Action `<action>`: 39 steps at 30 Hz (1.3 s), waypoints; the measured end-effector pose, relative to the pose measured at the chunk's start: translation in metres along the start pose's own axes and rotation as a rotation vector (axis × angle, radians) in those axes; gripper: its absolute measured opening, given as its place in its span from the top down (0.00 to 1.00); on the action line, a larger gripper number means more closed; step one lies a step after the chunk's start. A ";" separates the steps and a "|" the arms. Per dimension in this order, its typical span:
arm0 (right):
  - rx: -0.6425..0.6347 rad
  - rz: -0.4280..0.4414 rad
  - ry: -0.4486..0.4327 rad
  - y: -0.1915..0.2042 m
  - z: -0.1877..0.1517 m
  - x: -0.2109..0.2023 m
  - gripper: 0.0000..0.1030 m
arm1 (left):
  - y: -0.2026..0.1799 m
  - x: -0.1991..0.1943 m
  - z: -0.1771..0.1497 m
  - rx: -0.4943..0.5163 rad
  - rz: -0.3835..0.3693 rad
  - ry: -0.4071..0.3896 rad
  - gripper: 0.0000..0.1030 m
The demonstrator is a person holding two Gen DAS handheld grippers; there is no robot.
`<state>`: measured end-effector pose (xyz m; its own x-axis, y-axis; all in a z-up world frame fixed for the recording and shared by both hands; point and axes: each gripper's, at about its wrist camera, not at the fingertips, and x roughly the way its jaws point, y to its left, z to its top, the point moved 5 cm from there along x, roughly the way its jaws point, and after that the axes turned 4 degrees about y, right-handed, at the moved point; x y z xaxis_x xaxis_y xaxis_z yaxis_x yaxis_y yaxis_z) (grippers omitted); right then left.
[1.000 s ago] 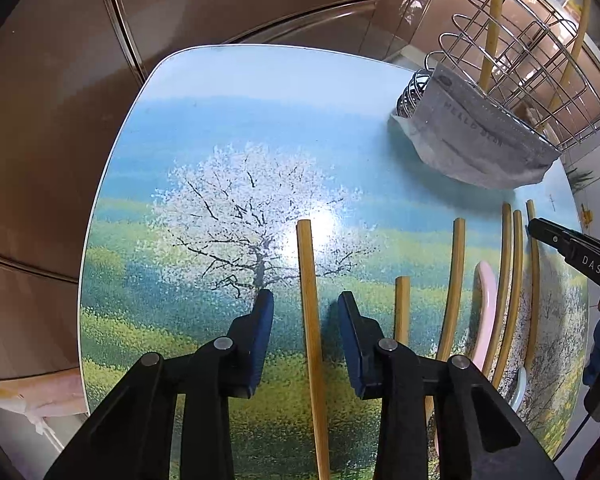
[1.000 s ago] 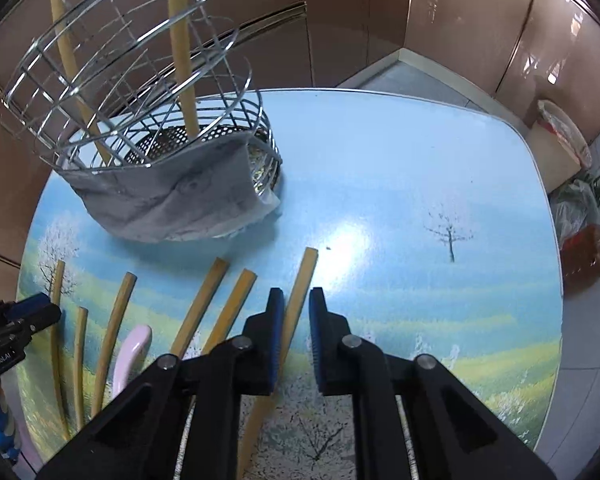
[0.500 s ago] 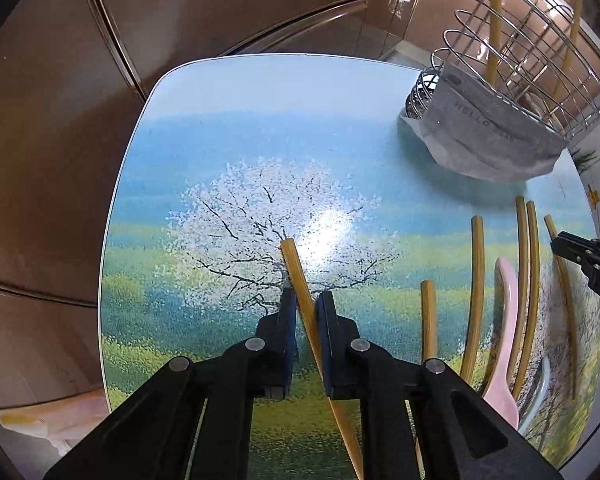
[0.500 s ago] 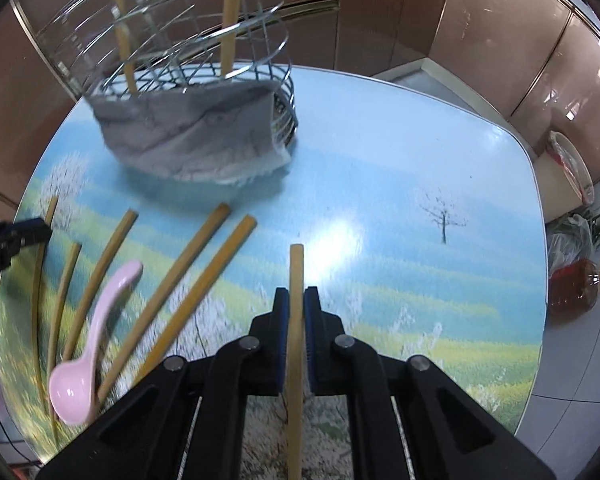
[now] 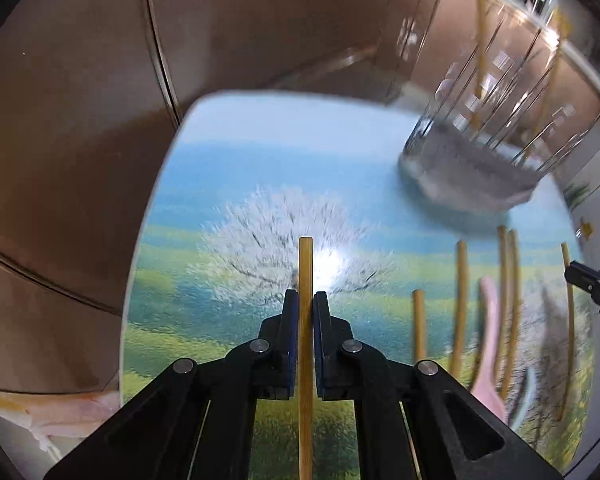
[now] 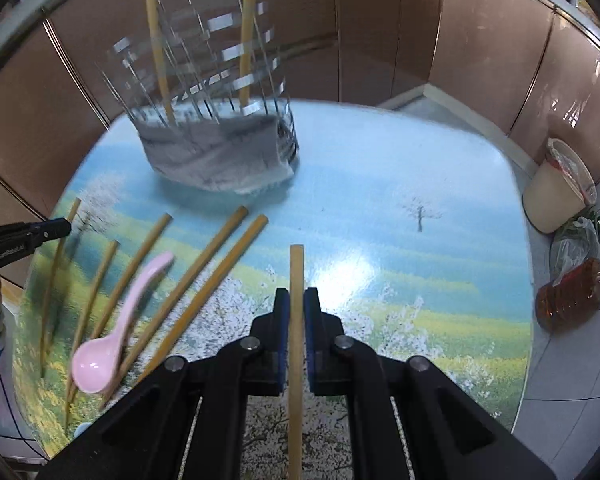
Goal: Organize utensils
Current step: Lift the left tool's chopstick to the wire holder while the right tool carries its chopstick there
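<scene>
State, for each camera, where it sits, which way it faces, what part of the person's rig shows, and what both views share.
Left wrist: rides the left hand-held gripper, facing forward along a clamped chopstick over the painted table; the right gripper's tip shows at right.
Right wrist: rides the right hand-held gripper, facing along its own chopstick; the left gripper's tip shows at left.
Shared: wire utensil holder, pink spoon, loose chopsticks.

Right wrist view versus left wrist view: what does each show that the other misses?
Only the right wrist view shows the white bin and the amber oil bottle on the floor. Only the left shows a pale bag below the table edge. Both show the wire utensil holder, the pink spoon, and a tool shut on a chopstick.
</scene>
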<state>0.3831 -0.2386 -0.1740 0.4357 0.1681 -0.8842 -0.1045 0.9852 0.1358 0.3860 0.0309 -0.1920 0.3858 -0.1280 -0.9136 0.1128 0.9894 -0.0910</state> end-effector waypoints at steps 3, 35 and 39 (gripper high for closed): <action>0.007 0.025 -0.086 0.002 -0.009 -0.030 0.94 | 0.001 -0.027 -0.006 -0.017 -0.028 -0.074 0.94; -0.076 0.150 -0.830 0.091 0.174 -0.237 0.94 | -0.088 -0.258 0.153 -0.028 -0.312 -0.749 0.94; -0.067 0.142 -0.893 0.087 0.204 -0.214 0.94 | -0.090 -0.235 0.180 -0.057 -0.285 -0.814 0.94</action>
<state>0.4629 -0.1825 0.1184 0.9432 0.2783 -0.1817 -0.2494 0.9540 0.1663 0.4499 -0.0404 0.1025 0.8882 -0.3593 -0.2863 0.2676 0.9112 -0.3132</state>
